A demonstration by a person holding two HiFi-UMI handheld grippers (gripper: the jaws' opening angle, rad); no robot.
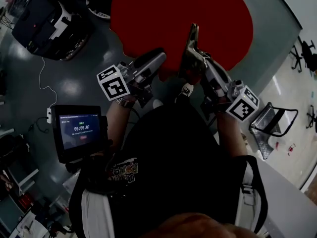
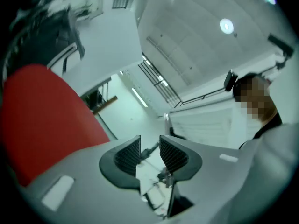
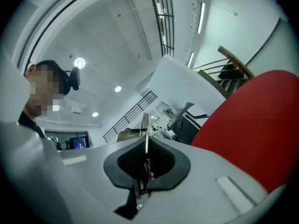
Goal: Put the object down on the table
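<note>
Your left tongs (image 2: pixel 150 149) stand a narrow gap apart, with nothing between the ribbed pads. They sit empty over the near edge of the red table (image 1: pixel 163 14).

To the right of them, your right tongs (image 3: pixel 145 143) are clamped on the object (image 1: pixel 192 37). It is a thin flat piece gripped across its faces at one end, and the rest sticks out past the jaws above the near part of the table.

It looks stiff and light, so it should not sag or strain the grip. A piece this thin will likely not stand on its edge, so expect it to topple flat when released. Holding it across the flat faces, as now, seems the surest grip, since an edge hold would probably slip.

You cannot tell what the object actually is. The right gripper view shows it almost edge-on, and the head view is dark. Its gripped end is buried between the pads. Its height above the table cannot be judged, and the far side of the table is cut off.
</note>
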